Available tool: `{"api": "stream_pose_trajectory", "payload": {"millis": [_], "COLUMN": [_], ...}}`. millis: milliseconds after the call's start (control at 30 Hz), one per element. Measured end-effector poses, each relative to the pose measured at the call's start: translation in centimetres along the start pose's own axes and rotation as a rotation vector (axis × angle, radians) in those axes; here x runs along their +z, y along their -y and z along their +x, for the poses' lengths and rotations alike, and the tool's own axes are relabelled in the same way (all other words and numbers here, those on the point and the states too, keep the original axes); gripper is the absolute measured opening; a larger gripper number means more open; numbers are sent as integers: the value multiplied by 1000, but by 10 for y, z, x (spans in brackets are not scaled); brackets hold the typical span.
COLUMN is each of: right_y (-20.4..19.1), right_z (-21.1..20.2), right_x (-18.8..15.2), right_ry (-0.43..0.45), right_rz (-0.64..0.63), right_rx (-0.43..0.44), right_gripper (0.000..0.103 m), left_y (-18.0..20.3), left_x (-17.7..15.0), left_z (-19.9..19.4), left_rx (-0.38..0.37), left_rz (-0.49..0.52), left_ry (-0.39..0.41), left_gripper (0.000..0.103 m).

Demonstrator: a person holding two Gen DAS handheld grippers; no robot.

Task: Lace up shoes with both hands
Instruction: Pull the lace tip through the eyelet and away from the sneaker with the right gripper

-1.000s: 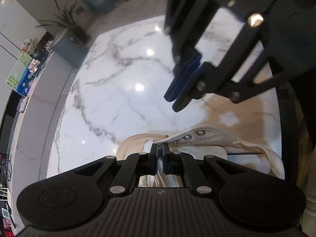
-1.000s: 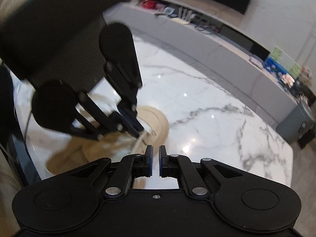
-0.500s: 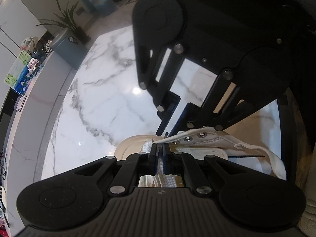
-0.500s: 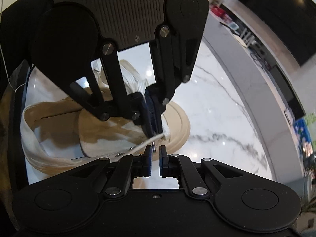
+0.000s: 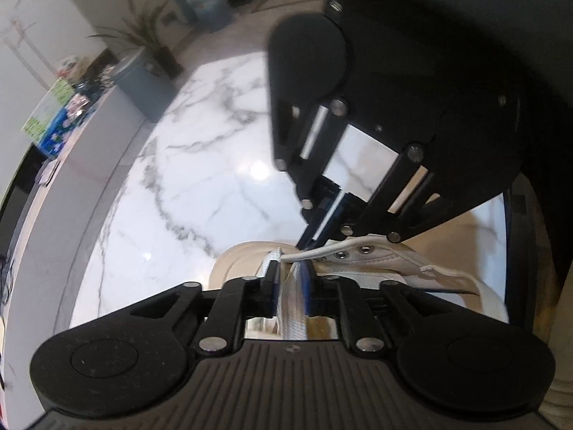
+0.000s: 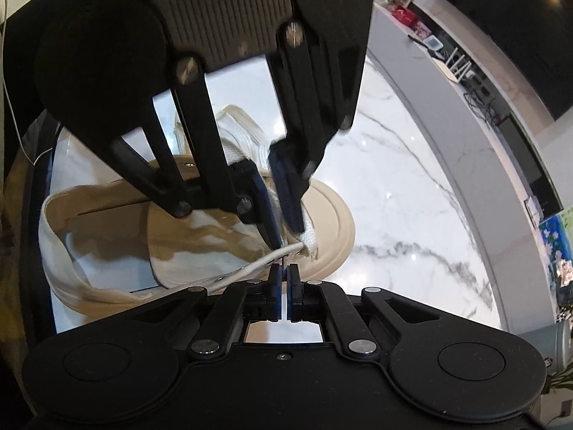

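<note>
Two fisheye views from hand-held grippers meeting nose to nose over a shoe.

Left wrist view: nearest the lens, the left gripper (image 5: 290,277) has its two blue-padded fingers spread partway. A flat white woven shoelace (image 5: 293,304) runs up through the gap between them, lying against the right-hand pad; whether it is pinched cannot be told. Just past the fingertips sits a cream canvas sneaker (image 5: 379,265), with its rubber toe cap to the left and a row of metal eyelets (image 5: 352,252) along the near flap. Its heel collar curves off to the right. Above the shoe, the right gripper (image 5: 324,225) reaches down from the upper right, its black linkage filling much of the frame, with its tips just above the eyelet flap.

Right wrist view: nearest the lens, the right gripper (image 6: 284,276) has its fingers drawn almost together, leaving a thin slit. A slim lace tip (image 6: 283,263) stands at that slit; a firm grip cannot be confirmed. Immediately beyond, the lace (image 6: 266,257) stretches from the eyelet flap to the tips. The left gripper (image 6: 284,215) comes down from the top with its fingers apart, straddling the laces near the toe. The sneaker (image 6: 200,225) lies on its sole, toe pointing right, with its open mouth to the left.

The shoe rests on a glossy white marble table (image 6: 401,215) with grey veins. Farther off, a long grey counter (image 6: 462,114) curves along the wall. In the left wrist view, a potted plant (image 5: 143,36) and a water jug (image 5: 207,3) stand on the floor beyond the table.
</note>
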State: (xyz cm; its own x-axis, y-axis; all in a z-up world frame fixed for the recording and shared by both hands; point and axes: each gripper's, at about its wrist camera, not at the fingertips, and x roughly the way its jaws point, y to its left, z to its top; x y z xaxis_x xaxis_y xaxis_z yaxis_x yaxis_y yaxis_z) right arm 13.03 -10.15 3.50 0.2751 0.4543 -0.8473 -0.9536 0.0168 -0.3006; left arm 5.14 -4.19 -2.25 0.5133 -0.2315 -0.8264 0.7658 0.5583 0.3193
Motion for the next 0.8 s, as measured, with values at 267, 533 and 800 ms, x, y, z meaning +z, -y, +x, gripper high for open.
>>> {"api": "stream_pose_trajectory", "payload": {"millis": [267,533,800], "right_y": [2,5,13], "right_z": [-3,-14,-33], "right_x": [-3,-21,-38], "right_ry": [-56,-147,-236], "right_rz": [44,76,102], "right_rx": [-27,-100,-181], "right_gripper": [1,1,1], "left_y": [6,13,18], "left_x": [-26,-34,-34], "left_z": [-37,-44,-49], "left_rx": [77,64,9], "left_rz": [-221,-374,-462], "left_ry": [-10,-8,54], "left_gripper": [22,23,30]}}
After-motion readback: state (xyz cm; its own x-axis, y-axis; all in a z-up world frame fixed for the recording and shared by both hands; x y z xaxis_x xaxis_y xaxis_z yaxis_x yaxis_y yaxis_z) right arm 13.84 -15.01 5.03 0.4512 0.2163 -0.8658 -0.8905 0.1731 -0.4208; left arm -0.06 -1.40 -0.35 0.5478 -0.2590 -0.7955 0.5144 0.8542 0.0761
